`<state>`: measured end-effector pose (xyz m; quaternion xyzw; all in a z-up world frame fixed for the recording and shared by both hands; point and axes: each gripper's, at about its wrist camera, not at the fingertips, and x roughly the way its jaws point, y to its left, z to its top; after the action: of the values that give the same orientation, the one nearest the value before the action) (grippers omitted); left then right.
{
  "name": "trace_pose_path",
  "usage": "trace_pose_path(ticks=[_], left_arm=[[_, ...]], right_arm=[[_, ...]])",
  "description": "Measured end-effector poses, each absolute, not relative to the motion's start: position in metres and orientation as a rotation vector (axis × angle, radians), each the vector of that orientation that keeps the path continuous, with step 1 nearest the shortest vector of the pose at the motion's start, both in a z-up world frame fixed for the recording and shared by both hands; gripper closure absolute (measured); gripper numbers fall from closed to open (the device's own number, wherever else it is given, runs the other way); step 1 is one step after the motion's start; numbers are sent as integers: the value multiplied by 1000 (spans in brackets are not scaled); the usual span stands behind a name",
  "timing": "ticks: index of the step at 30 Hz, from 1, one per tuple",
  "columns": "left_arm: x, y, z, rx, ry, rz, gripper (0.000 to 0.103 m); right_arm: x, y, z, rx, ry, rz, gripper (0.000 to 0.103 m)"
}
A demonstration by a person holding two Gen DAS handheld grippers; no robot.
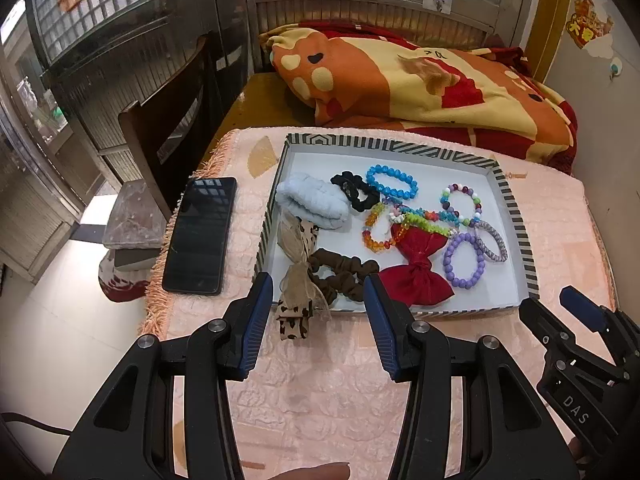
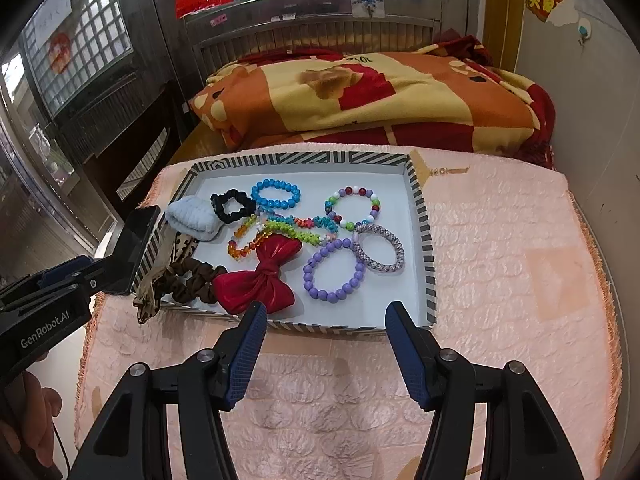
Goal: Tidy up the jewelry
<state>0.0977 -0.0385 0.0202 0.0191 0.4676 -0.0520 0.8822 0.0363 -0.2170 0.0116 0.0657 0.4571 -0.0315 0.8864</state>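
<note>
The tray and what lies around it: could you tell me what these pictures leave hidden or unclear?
- Phone: right wrist view, mostly hidden by the left gripper and the tray wall.
- Right gripper: left wrist view, partly cut off by the frame edge.
- Green spiky bracelet: left wrist view, tangled with others and partly under the red bow.

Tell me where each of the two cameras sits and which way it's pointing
Left wrist: rides on the left gripper, looking forward and down at the near-left end of the striped tray, with the phone beside it; its own open fingers, the right gripper and a fingertip at the bottom edge show.
Right wrist: rides on the right gripper, looking at the tray's near-right part; its open fingers, the left gripper and hand show.
Shared: tray, red bow, purple bead bracelet, blanket.
</note>
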Motion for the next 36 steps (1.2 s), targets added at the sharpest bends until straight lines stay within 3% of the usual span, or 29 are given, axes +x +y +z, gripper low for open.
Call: trace_pose_path(ticks=[36], left_arm=[[101, -46, 12, 46, 998, -106, 56]], right_arm=[[40, -223, 5, 146, 964, -61, 44]])
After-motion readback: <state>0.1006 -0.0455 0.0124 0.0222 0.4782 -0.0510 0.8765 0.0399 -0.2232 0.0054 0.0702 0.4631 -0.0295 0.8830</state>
